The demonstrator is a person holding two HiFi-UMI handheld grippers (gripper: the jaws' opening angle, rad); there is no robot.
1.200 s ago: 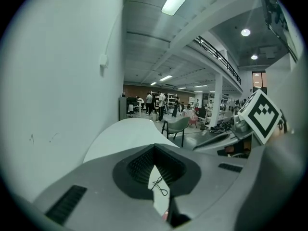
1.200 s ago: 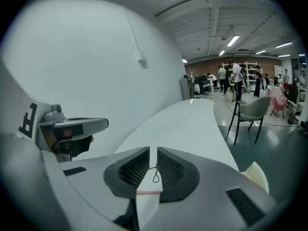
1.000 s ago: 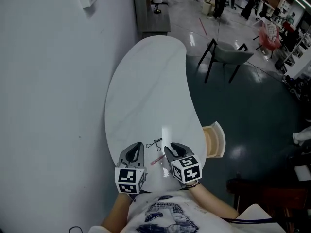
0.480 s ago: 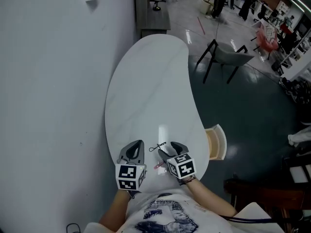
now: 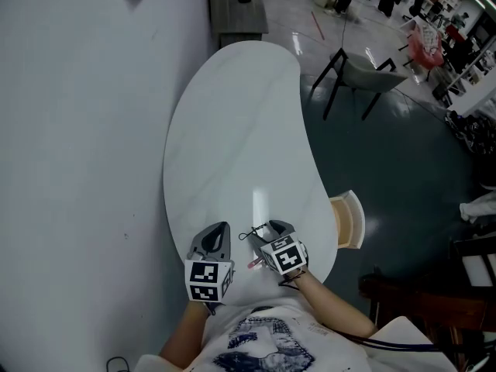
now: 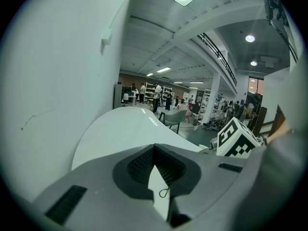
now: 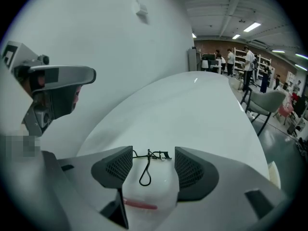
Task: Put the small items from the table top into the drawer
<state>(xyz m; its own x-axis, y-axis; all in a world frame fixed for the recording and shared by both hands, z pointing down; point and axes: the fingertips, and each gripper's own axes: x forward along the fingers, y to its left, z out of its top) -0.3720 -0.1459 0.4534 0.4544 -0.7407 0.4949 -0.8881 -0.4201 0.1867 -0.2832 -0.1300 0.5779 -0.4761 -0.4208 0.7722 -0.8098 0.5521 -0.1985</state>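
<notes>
A thin black eyelash curler (image 5: 247, 234) (image 7: 146, 166) lies on the white table (image 5: 232, 130) near its front edge. A short pink stick (image 5: 254, 263) (image 7: 139, 205) lies just nearer to me. My right gripper (image 5: 264, 229) (image 7: 153, 160) is open and low over the table, with the curler's loop between its fingertips and untouched; the pink stick lies further back between the jaws. My left gripper (image 5: 219, 230) (image 6: 155, 150) rests shut and empty just left of it. An open wooden drawer (image 5: 348, 220) sticks out from the table's right side.
A wall (image 5: 70, 169) runs along the table's left edge. A grey chair (image 5: 364, 76) stands on the dark floor beyond the table's right side. People and shelves are far off in the hall.
My right gripper has opened wide and slid forward and left, so the curler now lies between its fingertips. The left gripper has stayed put and shut.
</notes>
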